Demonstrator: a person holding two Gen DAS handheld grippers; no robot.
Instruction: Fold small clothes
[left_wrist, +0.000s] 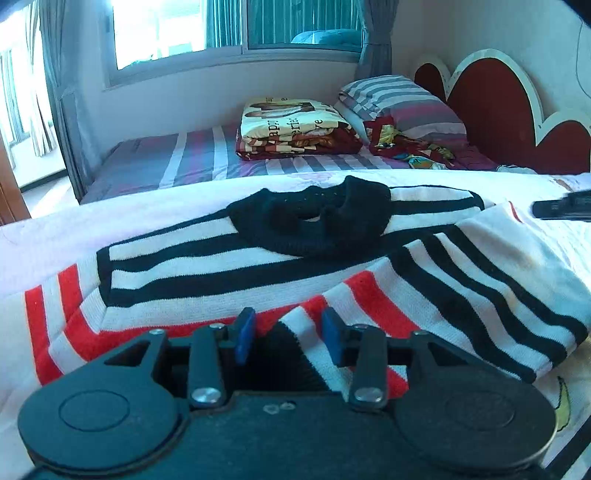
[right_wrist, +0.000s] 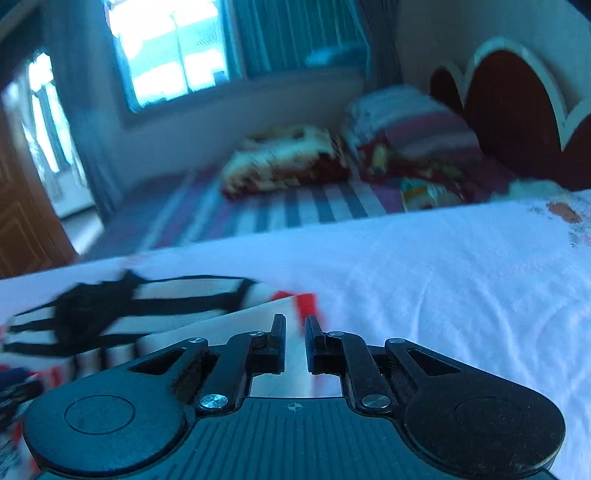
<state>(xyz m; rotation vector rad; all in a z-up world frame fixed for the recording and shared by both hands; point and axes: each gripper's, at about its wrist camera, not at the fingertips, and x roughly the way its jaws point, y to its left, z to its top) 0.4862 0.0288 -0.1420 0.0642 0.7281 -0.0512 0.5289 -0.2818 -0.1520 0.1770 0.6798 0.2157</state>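
A small striped knit sweater (left_wrist: 207, 266) with black, white and red bands and a black collar (left_wrist: 314, 218) lies on the white bed cover (left_wrist: 55, 236). One sleeve is folded across its front (left_wrist: 461, 280). My left gripper (left_wrist: 288, 332) is open over the sweater's near hem, its blue pads on either side of a fold of fabric. My right gripper (right_wrist: 295, 332) has its jaws narrowly apart with the sweater's white and red edge (right_wrist: 299, 306) between them. The right wrist view is blurred. The right gripper's tip shows at the right edge of the left wrist view (left_wrist: 561, 208).
A folded patterned blanket (left_wrist: 295, 129) and striped pillows (left_wrist: 399, 103) lie on the striped bed behind. A red scalloped headboard (left_wrist: 495, 103) stands at the right. A window (left_wrist: 221, 29) and curtains are at the back, a wooden door (right_wrist: 22, 229) at the left.
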